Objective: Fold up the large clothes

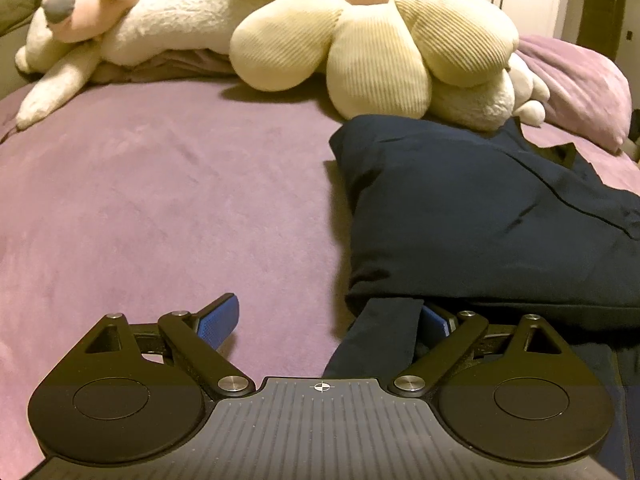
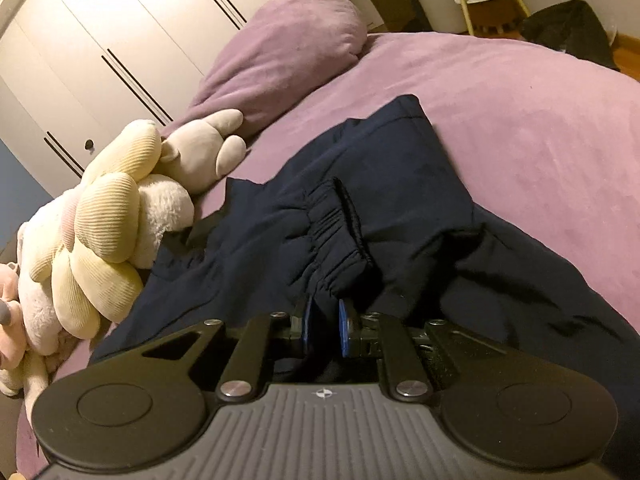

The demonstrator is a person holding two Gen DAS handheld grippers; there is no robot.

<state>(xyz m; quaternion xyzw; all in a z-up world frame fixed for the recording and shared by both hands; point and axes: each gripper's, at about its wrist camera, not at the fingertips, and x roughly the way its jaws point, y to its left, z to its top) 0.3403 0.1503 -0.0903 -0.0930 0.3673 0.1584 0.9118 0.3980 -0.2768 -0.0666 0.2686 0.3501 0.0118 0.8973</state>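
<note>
A dark navy garment [image 1: 480,220] lies folded over on the purple bed cover, at the right in the left wrist view. My left gripper [image 1: 332,320] is open at its near left corner; a navy strip [image 1: 384,340] hangs in front of the right finger, and the left finger [image 1: 220,320] is over bare cover. In the right wrist view the same garment [image 2: 360,200] shows an elastic waistband [image 2: 340,236]. My right gripper [image 2: 325,324] is nearly closed, its blue pads pinching navy cloth just below the waistband.
A cream flower-shaped cushion [image 1: 376,40] and white and pink plush toys [image 1: 120,32] lie at the far side of the bed. A purple pillow [image 2: 288,48] sits by the white wardrobe [image 2: 100,40]. The bed cover [image 1: 160,200] stretches left of the garment.
</note>
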